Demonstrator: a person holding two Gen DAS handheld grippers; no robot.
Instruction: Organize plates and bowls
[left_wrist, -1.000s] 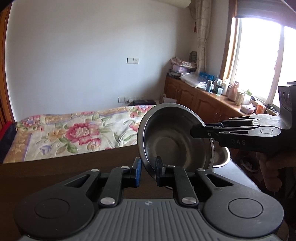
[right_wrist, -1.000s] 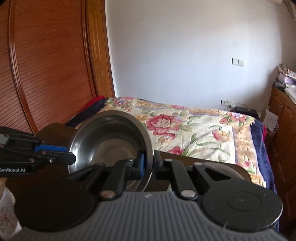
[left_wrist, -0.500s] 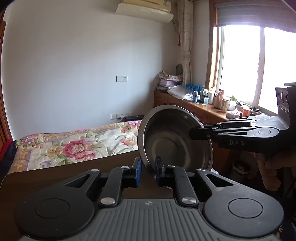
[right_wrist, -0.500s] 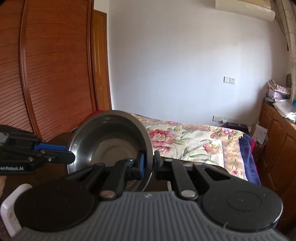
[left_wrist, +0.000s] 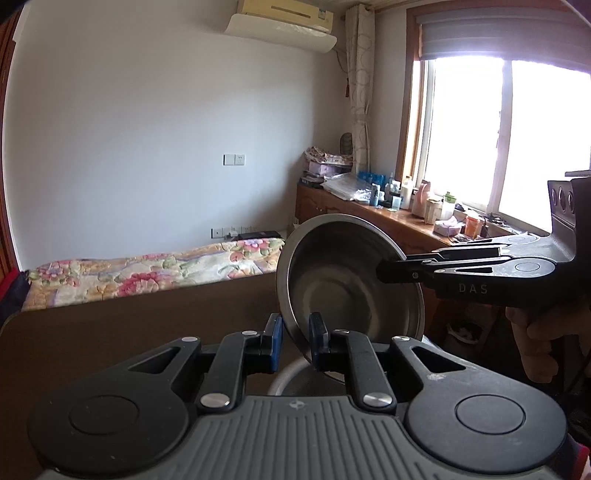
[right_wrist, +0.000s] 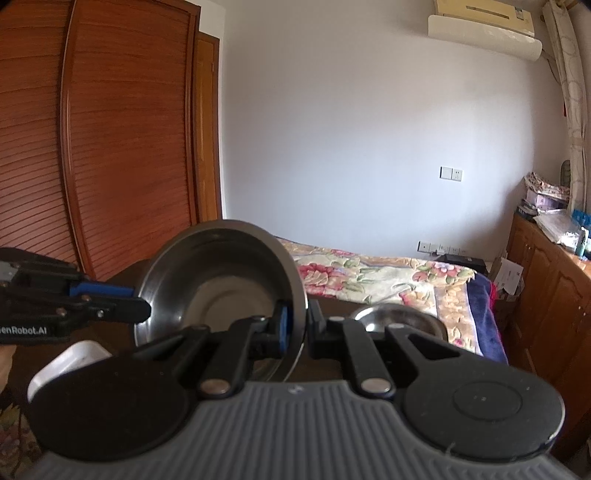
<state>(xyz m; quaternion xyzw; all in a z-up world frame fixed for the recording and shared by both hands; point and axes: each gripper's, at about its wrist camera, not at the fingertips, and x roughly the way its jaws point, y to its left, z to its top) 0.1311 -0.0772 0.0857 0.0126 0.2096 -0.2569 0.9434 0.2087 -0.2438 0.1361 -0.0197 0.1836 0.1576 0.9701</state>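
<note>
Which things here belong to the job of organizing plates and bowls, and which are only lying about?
Job: held bowl, gripped by left gripper and right gripper; second bowl; white dish.
Lying about: bed, bottles, papers.

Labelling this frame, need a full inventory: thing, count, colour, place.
round stainless steel bowl: 1, silver, held tilted above the table by both grippers
second steel bowl: 1, silver, on table
dark wooden table: 1, brown, foreground
white rectangular dish: 1, white, table's left
floral bedspread: 1, multicolour, behind table
air conditioner: 1, cream, high on wall
left gripper: 1, black, shut on bowl rim
right gripper: 1, black, shut on rim
</note>
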